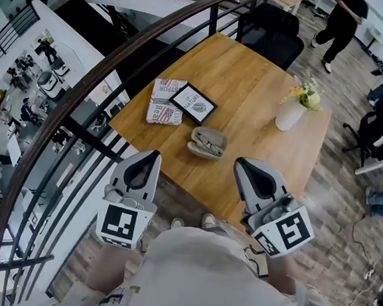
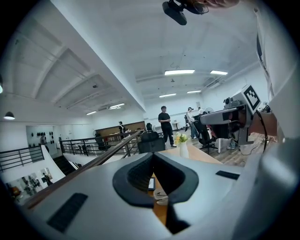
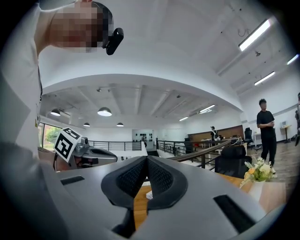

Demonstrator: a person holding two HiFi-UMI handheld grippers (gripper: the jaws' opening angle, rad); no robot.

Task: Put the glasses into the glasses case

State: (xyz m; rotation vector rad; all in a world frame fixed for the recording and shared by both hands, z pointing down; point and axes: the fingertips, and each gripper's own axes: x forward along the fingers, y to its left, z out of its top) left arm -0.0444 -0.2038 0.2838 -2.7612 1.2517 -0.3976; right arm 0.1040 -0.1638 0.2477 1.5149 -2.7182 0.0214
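The glasses were small in the head view. They lay at the open case near the middle of the wooden table, but I could not tell whether they sat fully inside it. The person's own body filled the bottom of that view and covered the backs of both tools. In the left gripper view the case showed only as a pale sliver below the closed jaws, the rest hidden behind the tool's body. In the right gripper view the case could not be made out.

The case sat just beyond the table's near edge, with bare wood on all sides. A magazine and a black picture frame, touching each other, lay nearby to the upper left. A white vase of flowers stood well apart by the right edge. A railing ran close along the table's left side, and a black chair stood at the far end.

The left gripper and the right gripper hung side by side just short of the near edge, touching nothing. Both had their jaws pressed together with nothing between them.
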